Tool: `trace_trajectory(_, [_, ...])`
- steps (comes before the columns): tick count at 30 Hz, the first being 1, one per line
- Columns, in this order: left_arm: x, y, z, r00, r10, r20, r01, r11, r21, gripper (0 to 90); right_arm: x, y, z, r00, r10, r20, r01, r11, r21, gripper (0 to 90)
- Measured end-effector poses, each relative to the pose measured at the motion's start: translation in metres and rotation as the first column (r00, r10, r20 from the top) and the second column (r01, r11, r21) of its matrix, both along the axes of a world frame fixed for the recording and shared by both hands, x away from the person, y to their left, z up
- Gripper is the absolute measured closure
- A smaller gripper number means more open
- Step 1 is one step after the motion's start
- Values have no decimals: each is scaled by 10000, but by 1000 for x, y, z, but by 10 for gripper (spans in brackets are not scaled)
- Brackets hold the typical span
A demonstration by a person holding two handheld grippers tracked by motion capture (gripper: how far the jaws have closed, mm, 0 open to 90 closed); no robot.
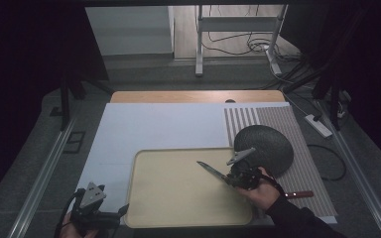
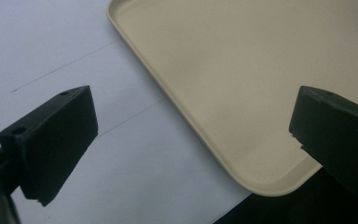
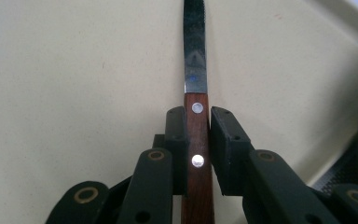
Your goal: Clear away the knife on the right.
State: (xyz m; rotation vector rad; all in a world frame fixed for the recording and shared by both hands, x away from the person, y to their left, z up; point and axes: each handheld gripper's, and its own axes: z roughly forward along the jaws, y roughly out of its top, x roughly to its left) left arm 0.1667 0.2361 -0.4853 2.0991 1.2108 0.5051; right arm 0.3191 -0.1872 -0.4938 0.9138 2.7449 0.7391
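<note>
White tabletop (image 1: 154,124) carries a beige tray (image 1: 178,208). Right hand-held gripper (image 1: 239,177) clamps knife (image 3: 196,140) at 3 o'clock; left hand-held gripper (image 1: 121,212) stands apart at 7 o'clock.

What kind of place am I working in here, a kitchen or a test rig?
Most likely a lab or recording rig, not a kitchen: the table stands between metal rails, and loose cables and a power strip lie on the floor. The right gripper holds a knife over a tray.
</note>
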Motion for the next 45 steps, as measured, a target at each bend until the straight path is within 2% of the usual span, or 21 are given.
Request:
trace_trajectory(7, [0,0,0,10000,-20,-1,20,10000,23,11,-2,2,-5,9985,297,-470,-301,9995,-76,770])
trace_trajectory(10, [1,0,0,10000,-29,-8,29,10000,31,11,-3,4,-5,9986,320,-418,-328,9993,-201,661])
trace_trajectory(15, [1,-1,0,10000,-25,-4,25,10000,40,11,0,1,6,9998,156,-118,-153,9996,258,553])
trace_trajectory(18, [1,-1,0,10000,-46,-20,46,10000,78,11,2,3,8,9998,102,-181,-95,9993,361,512])
trace_trajectory(21, [2,-1,0,10000,-55,-24,55,9999,107,11,1,10,9,9986,473,-227,-465,9983,341,584])
trace_trajectory(25, [2,-2,0,10000,-66,-31,66,9999,130,11,-1,22,7,9933,1151,42,-1151,9933,35,794])
trace_trajectory(28, [2,-2,0,10000,-77,-29,77,9998,156,12,0,30,5,9876,1567,43,-1567,9876,-42,900])
trace_trajectory(35, [2,-3,0,9999,-117,-17,117,9997,215,12,10,37,-10,9878,1541,-244,-1550,9870,-426,900])
trace_trajectory(36, [2,-3,0,9999,-118,-19,118,9997,213,12,12,35,-10,9885,1457,-397,-1468,9887,-290,900])
trace_trajectory(38, [2,-3,0,9999,-125,-14,125,9997,229,12,14,32,-10,9903,1332,-387,-1348,9900,-407,900])
trace_trajectory(45, [1,-3,0,9999,-137,-8,137,9996,264,12,17,14,-9,9957,777,-513,-795,9962,-349,900])
